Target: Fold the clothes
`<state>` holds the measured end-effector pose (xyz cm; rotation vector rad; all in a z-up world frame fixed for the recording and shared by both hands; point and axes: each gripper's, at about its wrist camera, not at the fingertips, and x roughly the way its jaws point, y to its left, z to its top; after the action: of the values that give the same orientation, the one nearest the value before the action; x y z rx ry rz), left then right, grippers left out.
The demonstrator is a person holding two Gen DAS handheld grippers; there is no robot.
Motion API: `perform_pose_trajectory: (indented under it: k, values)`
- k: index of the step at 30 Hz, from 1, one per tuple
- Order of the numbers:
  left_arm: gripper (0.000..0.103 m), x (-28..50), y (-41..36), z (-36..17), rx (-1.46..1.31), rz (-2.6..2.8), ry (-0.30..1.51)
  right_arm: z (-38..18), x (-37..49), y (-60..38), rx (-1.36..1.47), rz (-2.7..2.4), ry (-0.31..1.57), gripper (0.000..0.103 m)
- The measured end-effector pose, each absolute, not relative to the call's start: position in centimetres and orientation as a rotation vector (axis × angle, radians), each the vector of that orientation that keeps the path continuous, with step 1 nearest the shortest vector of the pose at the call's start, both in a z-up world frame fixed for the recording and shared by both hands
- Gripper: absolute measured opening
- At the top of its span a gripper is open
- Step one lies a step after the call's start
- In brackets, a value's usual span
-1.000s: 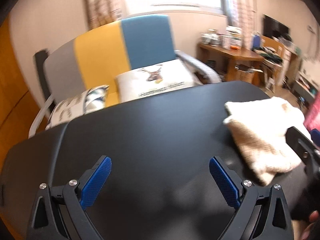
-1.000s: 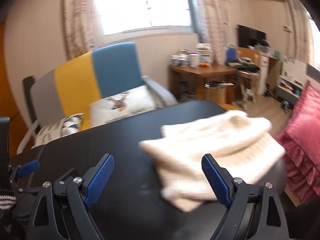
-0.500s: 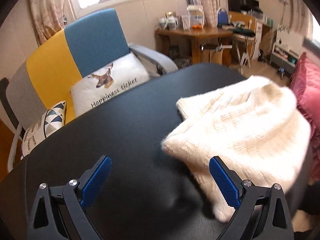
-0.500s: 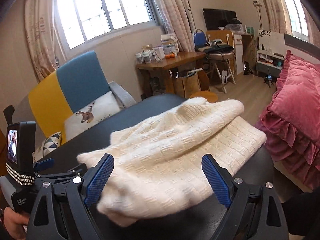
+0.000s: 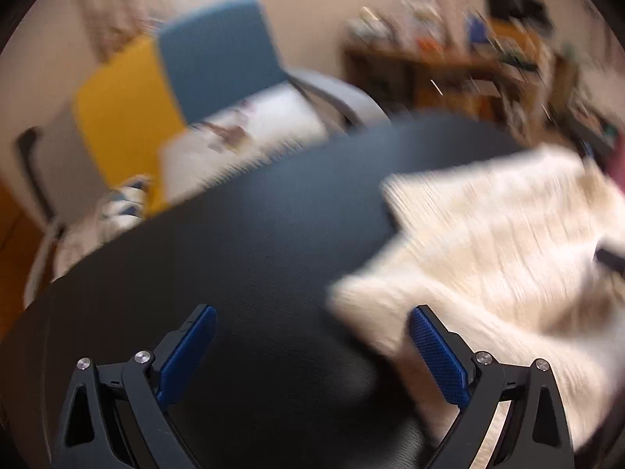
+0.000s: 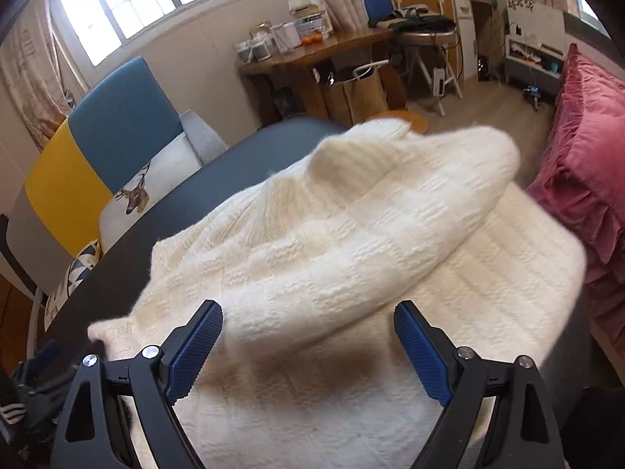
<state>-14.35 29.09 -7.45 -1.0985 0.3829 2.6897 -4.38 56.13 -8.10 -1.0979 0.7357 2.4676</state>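
Observation:
A cream knitted sweater [image 6: 351, 242] lies folded on the right part of a round black table [image 5: 234, 258]. A thick folded layer rests across the top of it. My right gripper [image 6: 308, 346] is open just above the sweater's near part, with nothing between its blue pads. The left wrist view is blurred: my left gripper [image 5: 312, 346] is open over the bare table, and the sweater [image 5: 500, 250] spreads to its right, with its near corner by the right finger [image 5: 437, 355]. The left gripper's body [image 6: 35, 391] shows at the lower left of the right wrist view.
Behind the table stands a yellow, blue and grey armchair [image 6: 101, 156] with a deer-print cushion [image 6: 156, 191]. A wooden desk [image 6: 320, 51] with clutter is at the back. A pink ruffled cushion [image 6: 586, 195] borders the table on the right.
My right gripper has moved closer and lower over the sweater, which now fills its view. My left gripper has swung left, so the sweater sits further right and the image is blurred.

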Motion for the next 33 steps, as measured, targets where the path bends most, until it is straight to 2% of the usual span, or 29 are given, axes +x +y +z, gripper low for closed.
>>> perform_pose_trajectory:
  k: [5, 8, 10, 11, 16, 18, 20, 21, 22, 23, 25, 26, 28, 33]
  values:
    - [0.102, -15.7, 29.6, -8.7, -1.197, 2.561, 0.395, -9.3, -5.8, 54.9, -1.153, 2.446, 0.744, 0.092]
    - [0.102, -16.0, 30.7, -9.6, -1.193, 2.546, 0.454, -9.9, -6.6, 53.8, -1.215, 2.427, 0.623, 0.093]
    - [0.103, -16.4, 31.3, -10.4, -1.211, 2.544, 0.51, -10.1, -7.0, 53.3, -1.244, 2.43, 0.56, 0.101]
    - [0.103, -16.6, 31.3, -10.8, -1.233, 2.539, 0.51, -10.2, -7.2, 53.0, -1.255, 2.425, 0.534, 0.102]
    - [0.103, -18.0, 30.2, -11.8, -1.369, 2.436, 0.242, -10.8, -7.8, 52.1, -1.3, 2.387, 0.429, 0.103]
    - [0.099, -18.3, 29.7, -12.1, -1.397, 2.382, 0.154, -10.7, -7.7, 52.3, -1.282, 2.39, 0.451, 0.103]
    - [0.073, -18.0, 29.7, -11.9, -1.379, 2.317, 0.114, -10.4, -7.3, 52.5, -1.248, 2.397, 0.473, 0.101]
    - [0.062, -17.7, 29.8, -11.8, -1.364, 2.284, 0.105, -10.3, -7.1, 52.6, -1.229, 2.401, 0.483, 0.095]
    - [0.036, -17.5, 30.0, -11.6, -1.348, 2.25, 0.097, -10.2, -6.8, 52.7, -1.211, 2.404, 0.49, 0.087]
    - [0.027, -17.2, 30.1, -11.4, -1.336, 2.228, 0.099, -10.1, -6.4, 52.8, -1.196, 2.409, 0.499, 0.08]
    - [0.02, -16.5, 30.4, -10.9, -1.323, 2.218, 0.128, -9.8, -5.7, 53.1, -1.17, 2.433, 0.539, 0.054]
    - [0.015, -16.3, 30.3, -10.6, -1.321, 2.207, 0.115, -9.7, -5.4, 53.2, -1.161, 2.443, 0.572, 0.049]
    - [0.012, -15.8, 29.9, -9.9, -1.323, 2.181, 0.069, -9.6, -4.9, 53.5, -1.143, 2.461, 0.637, 0.033]
    - [0.01, -14.7, 27.4, -6.8, -1.265, 2.089, -0.029, -9.2, -3.7, 53.1, -1.087, 2.491, 0.794, 0.017]
